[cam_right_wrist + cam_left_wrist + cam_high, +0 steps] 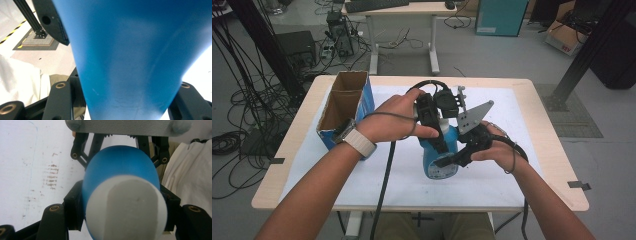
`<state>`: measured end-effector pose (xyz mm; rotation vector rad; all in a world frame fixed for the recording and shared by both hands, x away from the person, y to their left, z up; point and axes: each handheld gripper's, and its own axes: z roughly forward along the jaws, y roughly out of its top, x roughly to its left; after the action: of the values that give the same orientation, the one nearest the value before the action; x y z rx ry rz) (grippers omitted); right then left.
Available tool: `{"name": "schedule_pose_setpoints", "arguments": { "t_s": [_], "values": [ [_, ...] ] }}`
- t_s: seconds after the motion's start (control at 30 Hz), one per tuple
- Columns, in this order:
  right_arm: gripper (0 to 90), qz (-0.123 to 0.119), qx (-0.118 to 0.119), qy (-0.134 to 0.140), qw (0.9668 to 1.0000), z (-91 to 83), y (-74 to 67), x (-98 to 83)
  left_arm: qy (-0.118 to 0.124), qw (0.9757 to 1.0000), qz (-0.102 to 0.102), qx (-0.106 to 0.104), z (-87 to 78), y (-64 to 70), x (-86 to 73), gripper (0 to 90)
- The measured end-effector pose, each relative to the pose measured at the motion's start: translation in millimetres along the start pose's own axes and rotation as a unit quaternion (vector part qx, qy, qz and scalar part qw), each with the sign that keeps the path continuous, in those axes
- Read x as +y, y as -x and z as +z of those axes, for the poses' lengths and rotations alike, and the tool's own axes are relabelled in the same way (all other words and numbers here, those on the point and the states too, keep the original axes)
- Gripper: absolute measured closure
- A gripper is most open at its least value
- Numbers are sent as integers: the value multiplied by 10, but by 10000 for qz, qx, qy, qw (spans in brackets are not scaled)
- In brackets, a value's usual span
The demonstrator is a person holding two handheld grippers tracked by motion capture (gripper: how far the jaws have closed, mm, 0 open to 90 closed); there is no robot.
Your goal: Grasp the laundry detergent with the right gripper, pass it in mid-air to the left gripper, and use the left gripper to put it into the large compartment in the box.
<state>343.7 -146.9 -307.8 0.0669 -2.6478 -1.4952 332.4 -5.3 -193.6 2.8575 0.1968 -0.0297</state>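
Seemingly mid-handover, the high view has a blue bottle point(439, 152) with a white cap held above the white surface point(512, 180) near its middle, caught between two tools: the left hand-held gripper point(437, 137) comes at its upper part from the left, and the right hand-held gripper point(452, 159) takes it lower down from the right, each clamped onto the bottle. An open cardboard box point(344, 107) with blue sides stands well apart at the left of the surface. From the left hand-held gripper view, the white cap point(126, 207) faces the camera with the blue shoulder point(120, 161) behind it, and the black jaws press on the bottle's sides just below the cap; the other tool's jaws show beyond the body. From the right hand-held gripper view, the blue body point(135, 55) rises broad between that tool's own jaws, which squeeze its narrower part at the bottom of the picture. The bottle looks like smooth plastic, light and fairly stiff but likely slippery and apt to dent if squeezed hard; its rounded walls could slide in flat pads, so the straight part just under the shoulder seems the safest hold, with the cap left free.
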Motion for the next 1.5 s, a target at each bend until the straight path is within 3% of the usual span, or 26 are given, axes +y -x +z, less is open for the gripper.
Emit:
{"name": "schedule_pose_setpoints", "arguments": {
  "t_s": [0.2, 1.5],
  "values": [
    [443, -1, -6, -1, 10000, 6, 0, 3, 50, 10000, -64, 7, 4, 9, -8, 379],
    [442, -1, -13, -49, 10000, 12, -1, -3, 6, 10000, 6, 17, 18, -2, -11, 378]
  ]
}}
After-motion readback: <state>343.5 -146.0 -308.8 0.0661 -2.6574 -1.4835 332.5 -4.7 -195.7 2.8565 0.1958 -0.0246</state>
